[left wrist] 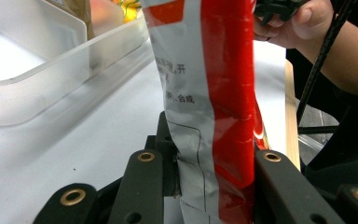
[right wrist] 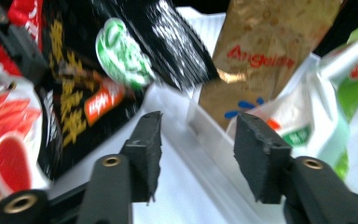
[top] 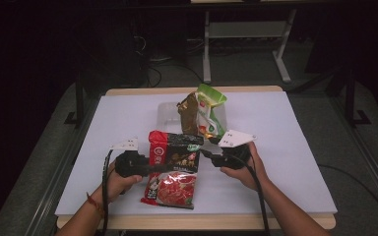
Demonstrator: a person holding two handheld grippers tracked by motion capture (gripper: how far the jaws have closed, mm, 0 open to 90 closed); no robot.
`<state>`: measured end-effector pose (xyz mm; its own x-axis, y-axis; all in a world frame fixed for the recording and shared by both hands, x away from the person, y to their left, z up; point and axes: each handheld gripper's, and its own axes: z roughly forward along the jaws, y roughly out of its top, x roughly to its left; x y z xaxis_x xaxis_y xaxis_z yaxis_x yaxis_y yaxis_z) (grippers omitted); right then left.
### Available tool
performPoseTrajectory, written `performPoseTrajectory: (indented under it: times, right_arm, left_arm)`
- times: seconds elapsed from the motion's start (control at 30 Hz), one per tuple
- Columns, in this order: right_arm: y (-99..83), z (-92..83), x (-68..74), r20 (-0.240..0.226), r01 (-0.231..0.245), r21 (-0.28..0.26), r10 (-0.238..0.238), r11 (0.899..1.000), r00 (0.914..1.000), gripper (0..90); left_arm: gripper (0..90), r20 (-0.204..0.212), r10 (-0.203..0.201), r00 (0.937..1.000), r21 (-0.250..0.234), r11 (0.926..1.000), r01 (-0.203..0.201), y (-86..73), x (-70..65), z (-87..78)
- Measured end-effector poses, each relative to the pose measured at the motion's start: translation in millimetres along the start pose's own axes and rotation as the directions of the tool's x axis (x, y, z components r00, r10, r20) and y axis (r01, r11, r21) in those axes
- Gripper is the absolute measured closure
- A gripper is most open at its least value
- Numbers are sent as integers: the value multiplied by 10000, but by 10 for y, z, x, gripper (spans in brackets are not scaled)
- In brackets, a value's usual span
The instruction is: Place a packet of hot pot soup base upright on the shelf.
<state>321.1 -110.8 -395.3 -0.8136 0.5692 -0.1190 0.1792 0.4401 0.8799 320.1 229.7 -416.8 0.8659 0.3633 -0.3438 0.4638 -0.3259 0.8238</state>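
Note:
A red and black food packet stands tilted over the white table cover, its lower end near the front edge. My left gripper is shut on the packet's left edge; in the left gripper view the packet is squeezed between the two jaws. To the packet's right, my right gripper is open, its tips close to the packet's upper right corner. In the right gripper view, only air lies between the jaws, and the packet hangs blurred at the upper left.
A clear plastic bin stands behind the packet at the table's middle. A brown bag and a green and white bag stand in it. The white cover spreads out on both sides. Table legs and cables lie beyond the far edge.

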Motion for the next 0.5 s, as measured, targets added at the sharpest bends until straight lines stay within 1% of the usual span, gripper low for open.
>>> performPoseTrajectory:
  times: [0.07,0.1,0.23,0.27,0.4,0.5]
  right_arm:
    - [-30,-61,-38,-32,31,246,-30,9997,10000,435]
    - [-51,-93,-60,-61,-25,335,27,9994,10000,421]
    - [-152,-203,-135,319,-286,666,265,9974,9991,383]
    - [-191,-241,-152,410,-318,817,285,9961,9988,371]
    - [-327,-388,-188,729,-250,1179,164,9927,9972,366]
    - [-441,-464,-218,873,-403,1420,280,9890,9958,367]
  left_arm:
    - [728,27,19,10000,-2,10000,-19,-4,-10,-15]
    - [729,58,36,10000,-19,10000,-36,-6,-13,-21]
    - [733,42,-102,9999,-49,9999,102,-11,-27,-33]
    - [733,29,-128,9999,-59,9999,128,-12,-29,-34]
    - [733,-4,-201,9998,-101,9997,201,-18,-24,-32]
    - [732,-176,-338,9993,-88,9994,337,-17,-31,-26]
